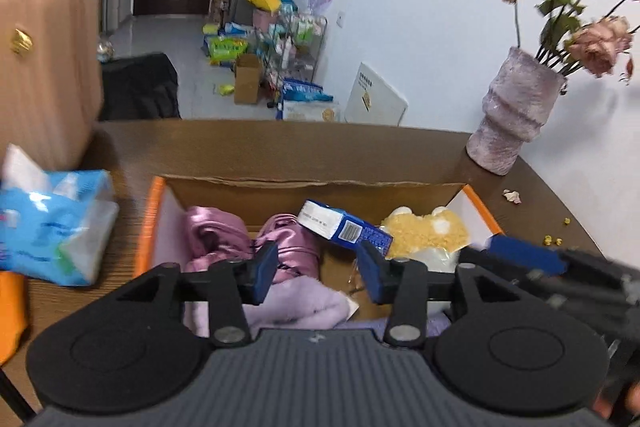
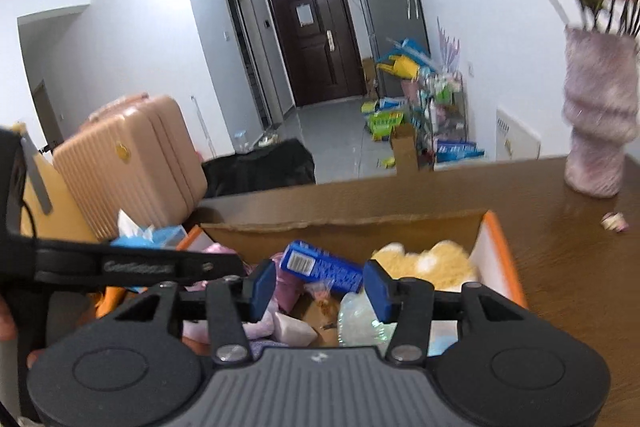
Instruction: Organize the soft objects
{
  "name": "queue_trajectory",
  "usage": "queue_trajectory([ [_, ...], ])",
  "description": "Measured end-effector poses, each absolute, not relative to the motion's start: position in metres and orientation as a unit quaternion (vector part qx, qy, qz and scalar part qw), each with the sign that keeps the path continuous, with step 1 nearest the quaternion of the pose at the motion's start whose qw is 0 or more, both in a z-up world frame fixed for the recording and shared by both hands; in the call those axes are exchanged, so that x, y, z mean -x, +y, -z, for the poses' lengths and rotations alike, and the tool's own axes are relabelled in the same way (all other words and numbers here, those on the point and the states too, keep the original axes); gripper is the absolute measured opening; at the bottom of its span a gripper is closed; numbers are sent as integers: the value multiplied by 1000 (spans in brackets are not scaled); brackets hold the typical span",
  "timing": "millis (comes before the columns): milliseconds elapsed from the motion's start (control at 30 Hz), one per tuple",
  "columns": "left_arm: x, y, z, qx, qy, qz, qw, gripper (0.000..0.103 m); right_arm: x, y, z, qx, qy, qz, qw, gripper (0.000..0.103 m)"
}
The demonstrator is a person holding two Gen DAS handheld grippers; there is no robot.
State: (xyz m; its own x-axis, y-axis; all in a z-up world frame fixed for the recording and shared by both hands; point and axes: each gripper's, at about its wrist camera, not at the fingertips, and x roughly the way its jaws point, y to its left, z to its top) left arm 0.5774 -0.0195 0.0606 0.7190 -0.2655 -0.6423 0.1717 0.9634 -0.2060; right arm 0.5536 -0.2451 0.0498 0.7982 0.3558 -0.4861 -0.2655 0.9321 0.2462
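- Two soft satin bundles (image 1: 216,235) lie at the box's (image 1: 280,183) left; pinch a raised fold.
- Left hand-held gripper (image 1: 318,273) hovers released above them.
- Right hand-held gripper (image 2: 320,291) likewise released, empty.
- Yellow plush (image 1: 424,231), light, squashy, sits rightmost.

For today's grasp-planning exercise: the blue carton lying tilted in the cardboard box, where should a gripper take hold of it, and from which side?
Probably best to grip the blue carton across its two long flat faces near the barcode end, which sits raised and clear. Come from above: the pink satin cloth and yellow plush toy crowd its sides. Both the left gripper and right gripper hang open above the cardboard box.
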Motion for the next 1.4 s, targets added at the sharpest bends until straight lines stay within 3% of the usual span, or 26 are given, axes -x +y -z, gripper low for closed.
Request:
queue_trajectory([
  [133, -518, -4, -81, 41, 322, 88, 942, 58, -510, -265, -80, -79, 248, -161, 952, 54],
  [267, -440, 8, -91, 17, 262, 59, 963, 81, -452, -283, -101, -69, 228, -155, 959, 59],
  [567, -293, 15, -93, -4, 183, 47, 982, 89, -327, -294, -101, -46, 182, -137, 973, 69],
  [767, -195, 7, -76, -32, 139, 32, 989, 102, -234, -291, -81, -20, 152, -132, 979, 78],
  [1033, -94, 15, -54, -5, 135, 7, 991, 103, -129, -275, -47, 12, 181, -160, 970, 80],
  [1100, -72, 17, -48, 0, 141, 0, 990, 103, -104, -273, -43, -3, 183, -146, 972, 87],
  [1167, -53, 16, -42, -9, 134, -4, 991, 103, -77, -271, -37, -31, 179, -137, 974, 87],
  [1400, -39, 4, -41, -15, 128, 18, 992, 103, -46, -262, -20, -56, 157, -127, 978, 88],
])
